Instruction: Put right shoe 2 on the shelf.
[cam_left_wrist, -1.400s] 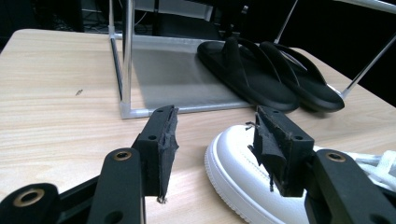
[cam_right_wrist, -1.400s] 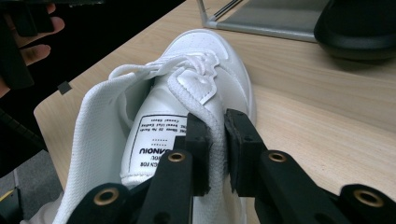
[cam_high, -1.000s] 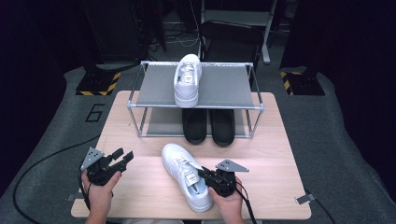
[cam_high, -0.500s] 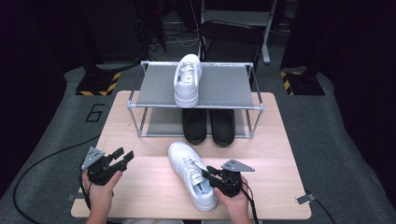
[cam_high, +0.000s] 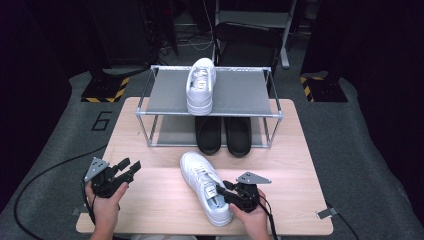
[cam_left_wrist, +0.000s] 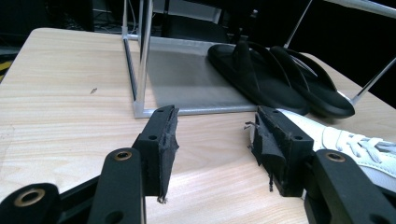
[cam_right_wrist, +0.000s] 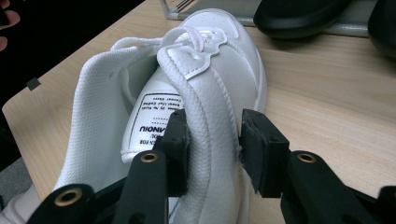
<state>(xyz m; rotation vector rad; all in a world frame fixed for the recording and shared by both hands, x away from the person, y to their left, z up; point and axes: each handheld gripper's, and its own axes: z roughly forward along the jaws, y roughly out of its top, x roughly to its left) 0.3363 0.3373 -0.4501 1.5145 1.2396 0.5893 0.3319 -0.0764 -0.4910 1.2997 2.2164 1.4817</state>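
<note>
The white lace-up leather sneaker (cam_high: 206, 186) lay on the pale wooden bench (cam_high: 300, 165) near its front edge, its collar between the right gripper's (cam_high: 223, 192) fingers (cam_right_wrist: 261, 149), which had just been opening and no longer pressed it. The left gripper (cam_high: 131, 167) hovered spread and empty by the front left corner. The metal two-tier shoe rack (cam_high: 235, 95) held a matching white sneaker (cam_high: 201, 85) on top and black rubber slippers (cam_high: 223, 134) below.

White sneaker (cam_high: 205, 186) on the table (cam_high: 150, 200), right gripper (cam_high: 226, 192) at its collar.
</note>
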